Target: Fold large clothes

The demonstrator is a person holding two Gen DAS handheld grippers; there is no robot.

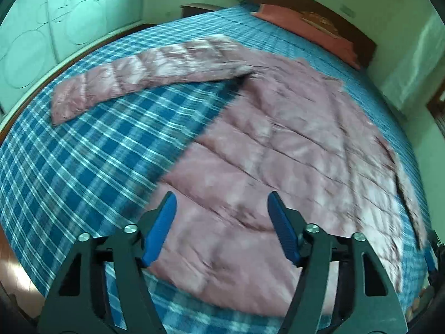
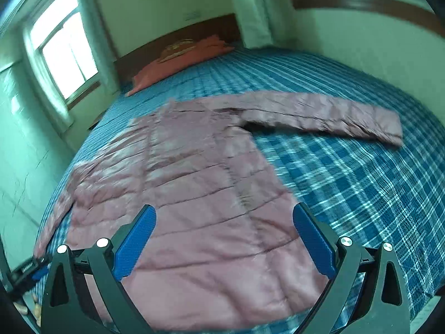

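A pink quilted puffer jacket (image 1: 267,150) lies flat on the blue plaid bed (image 1: 91,150). In the left wrist view one sleeve (image 1: 139,75) stretches out to the left. In the right wrist view the jacket (image 2: 194,194) fills the middle and a sleeve (image 2: 322,114) stretches to the right. My left gripper (image 1: 222,203) is open and empty above the jacket's hem. My right gripper (image 2: 224,217) is open and empty above the hem too. The other gripper shows at the right edge of the left wrist view (image 1: 432,256) and at the lower left of the right wrist view (image 2: 30,272).
An orange pillow (image 1: 306,30) lies against the dark wooden headboard (image 1: 342,19); it also shows in the right wrist view (image 2: 178,64). Walls and a window (image 2: 66,53) surround the bed. The wooden floor (image 1: 14,272) shows past the bed's left edge.
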